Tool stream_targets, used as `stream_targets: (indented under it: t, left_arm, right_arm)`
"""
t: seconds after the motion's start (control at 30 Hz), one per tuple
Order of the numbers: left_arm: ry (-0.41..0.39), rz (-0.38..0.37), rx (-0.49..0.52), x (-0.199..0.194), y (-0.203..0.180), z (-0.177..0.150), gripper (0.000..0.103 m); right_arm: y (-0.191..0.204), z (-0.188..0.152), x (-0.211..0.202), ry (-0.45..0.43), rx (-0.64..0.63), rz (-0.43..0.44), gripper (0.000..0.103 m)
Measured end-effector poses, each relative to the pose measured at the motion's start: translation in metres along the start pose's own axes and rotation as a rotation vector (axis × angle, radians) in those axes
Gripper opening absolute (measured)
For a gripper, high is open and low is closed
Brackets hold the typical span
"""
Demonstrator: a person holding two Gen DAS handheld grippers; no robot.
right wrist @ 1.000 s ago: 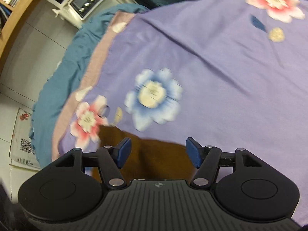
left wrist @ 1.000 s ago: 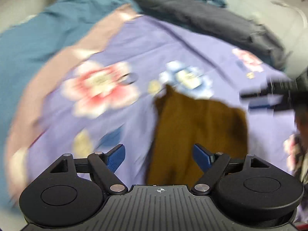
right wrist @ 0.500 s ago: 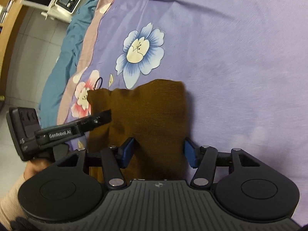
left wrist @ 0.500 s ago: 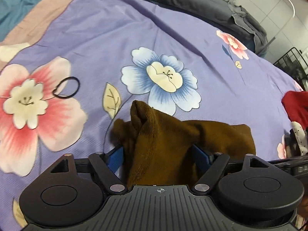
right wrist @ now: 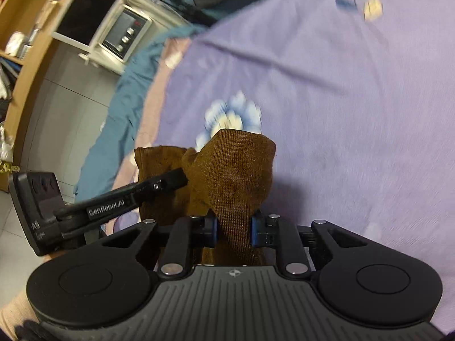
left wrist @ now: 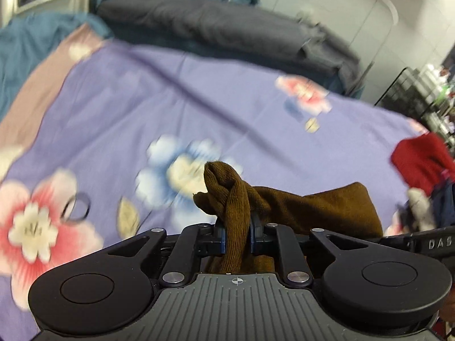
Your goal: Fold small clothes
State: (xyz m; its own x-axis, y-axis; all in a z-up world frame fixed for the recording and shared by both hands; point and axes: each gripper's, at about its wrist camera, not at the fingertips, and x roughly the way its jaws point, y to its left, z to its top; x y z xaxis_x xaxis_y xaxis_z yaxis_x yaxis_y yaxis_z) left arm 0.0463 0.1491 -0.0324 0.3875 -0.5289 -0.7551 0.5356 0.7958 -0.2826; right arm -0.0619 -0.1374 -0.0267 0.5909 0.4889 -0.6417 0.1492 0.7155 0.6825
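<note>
In the left wrist view, at nine o'clock, a pink and cream flower is printed on the purple bedsheet [left wrist: 199,91], and a dark hair tie [left wrist: 76,207] lies on the sheet just above that flower's upper right petal; toward eleven o'clock a teal blanket [left wrist: 31,39] bunches past the sheet's pale border, and at twelve a grey duvet [left wrist: 221,25] runs along the far side of the bed. At the centre the left tongs [left wrist: 238,237] are closing, their blue pads already pressing a bunched fold of the brown garment [left wrist: 321,207], which rises in a knot above the pads and spreads away toward three o'clock over the sheet. At three o'clock a red cloth [left wrist: 421,162] sits near the bed's edge, with a black wire rack [left wrist: 409,91] beyond it at two. In the right wrist view, at ten o'clock, a white appliance with a button panel [right wrist: 113,31] stands by a wooden shelf, and at nine the left tongs [right wrist: 182,177] reach in from the side, tip buried in the brown garment [right wrist: 236,164]; a sleeve shows at seven. At the centre the right tongs [right wrist: 234,230] are likewise closing, clamped on another gathered part of the same garment, which bulges above the pads in front of a blue printed flower; from one to four o'clock the purple bedsheet [right wrist: 355,113] lies mostly bare
</note>
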Motion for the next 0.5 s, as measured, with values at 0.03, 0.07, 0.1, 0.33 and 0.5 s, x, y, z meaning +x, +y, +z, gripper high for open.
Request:
stream_targets:
  t: [0.03,0.07,0.1,0.33,0.5]
  left_arm:
    - [-0.021,-0.011,0.021,-0.007,-0.01,0.005,0.063]
    - [-0.042,-0.025,0.047,-0.014,-0.021,0.009,0.062]
    - [-0.061,-0.041,0.076,-0.022,-0.034,0.013,0.062]
    - [-0.096,-0.167,0.222,-0.103,-0.119,0.003,0.06]
    - [-0.026,-0.311,0.373,-0.138,-0.195,0.0,0.061]
  right_arm:
    - [0.004,0.002,-0.012,-0.025,-0.019,0.002,0.023]
    - [0.007,0.002,-0.028,-0.051,-0.046,0.005,0.023]
    - [0.011,0.0,-0.045,-0.081,-0.081,0.004,0.023]
    - [0.016,-0.048,-0.177,-0.184,-0.123,0.109,0.023]
    - [-0.004,-0.08,-0.282,-0.198,-0.059,0.128,0.023]
